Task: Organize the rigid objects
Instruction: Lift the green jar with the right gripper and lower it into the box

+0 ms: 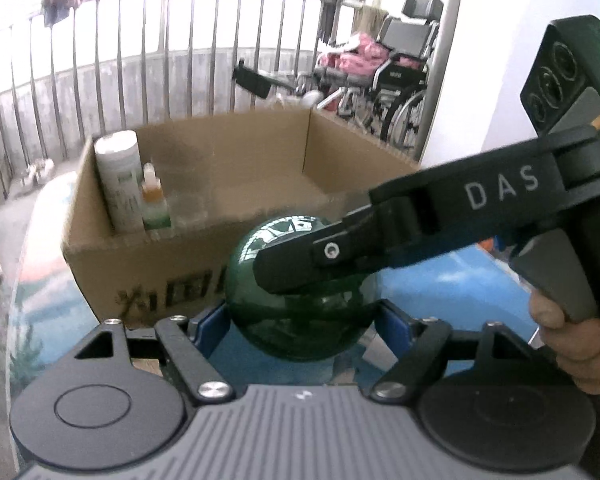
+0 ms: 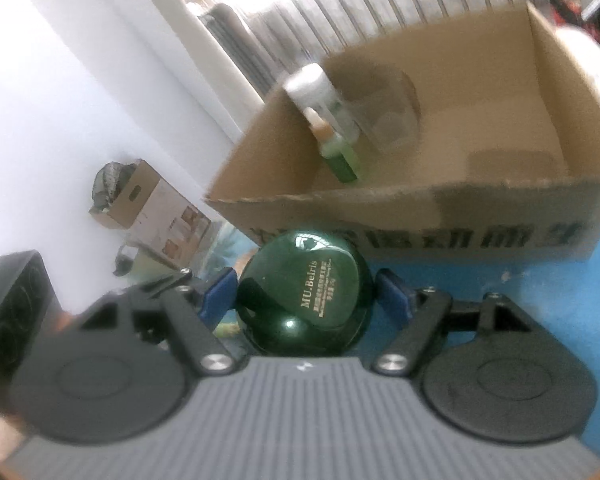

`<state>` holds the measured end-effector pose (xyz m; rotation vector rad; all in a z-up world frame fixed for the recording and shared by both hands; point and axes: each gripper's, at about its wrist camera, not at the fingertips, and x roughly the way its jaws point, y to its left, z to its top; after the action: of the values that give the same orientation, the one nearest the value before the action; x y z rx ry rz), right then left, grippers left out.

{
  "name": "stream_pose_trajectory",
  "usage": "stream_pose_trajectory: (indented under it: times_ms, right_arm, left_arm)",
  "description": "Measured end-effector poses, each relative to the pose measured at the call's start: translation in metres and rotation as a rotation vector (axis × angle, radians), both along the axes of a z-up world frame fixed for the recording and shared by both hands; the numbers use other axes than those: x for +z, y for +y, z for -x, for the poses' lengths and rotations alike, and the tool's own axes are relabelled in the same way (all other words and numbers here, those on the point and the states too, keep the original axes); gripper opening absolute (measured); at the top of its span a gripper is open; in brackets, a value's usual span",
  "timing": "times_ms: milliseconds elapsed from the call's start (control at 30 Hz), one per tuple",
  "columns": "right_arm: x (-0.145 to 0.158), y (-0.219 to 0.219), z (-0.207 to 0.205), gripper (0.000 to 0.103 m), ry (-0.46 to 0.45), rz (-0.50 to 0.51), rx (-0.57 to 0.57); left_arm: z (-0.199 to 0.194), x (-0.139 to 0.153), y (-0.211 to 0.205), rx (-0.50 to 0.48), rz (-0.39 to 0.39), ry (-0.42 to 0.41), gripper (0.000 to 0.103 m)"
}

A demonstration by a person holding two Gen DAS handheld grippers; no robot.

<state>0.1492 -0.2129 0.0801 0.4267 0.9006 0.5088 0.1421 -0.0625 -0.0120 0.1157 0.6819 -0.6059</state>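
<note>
Left wrist view, from left:

- One steel railing across the upper left, thin round bars.
- One open cardboard box at centre, matte brown, top rim rough-cut, dark print on the front wall.
- In the box's left corner, one tall white bottle, cylindrical and upright, tight against the wall.
- Just beside it, one small dropper, amber above and green below.
- Rest of the box floor bare to the right wall, wide room there.
- One jar, lower centre, in front of the box's front wall: dark green, glossy, nearly a ball.
- Left gripper closed on jar, blue pads pressed to its left and right sides, fingers spread wide around it.
- One black finger of the other tool laid across the jar's upper right.
- One hand on that tool's grip at the right edge.
- One wheelchair at upper right.

Right wrist view, blurred, from left:

- One small carton by the white wall at middle left.
- Right gripper likewise clamped on the jar at lower centre, blue pads against both flanks, gold lettering on its flat lid.
- One clear glass inside the box, right of the bottles.
- Blue bench at lower right, smooth, clear along the box front.
</note>
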Motion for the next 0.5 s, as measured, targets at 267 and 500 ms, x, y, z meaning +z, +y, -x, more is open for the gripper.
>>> stream_pose_trajectory:
  times_ms: [267,500]
  right_arm:
    - [0.077,-0.002,-0.007,0.076,-0.163,0.071,-0.007]
    - [0.095,-0.028,-0.083,0.076,-0.133,0.108,-0.046]
  left_arm:
    - [-0.027,0.069,-0.014,-0.039,0.031,-0.095,0.08]
    - [-0.114,0.076,-0.047,-0.058,0.063,0.048,0.08]
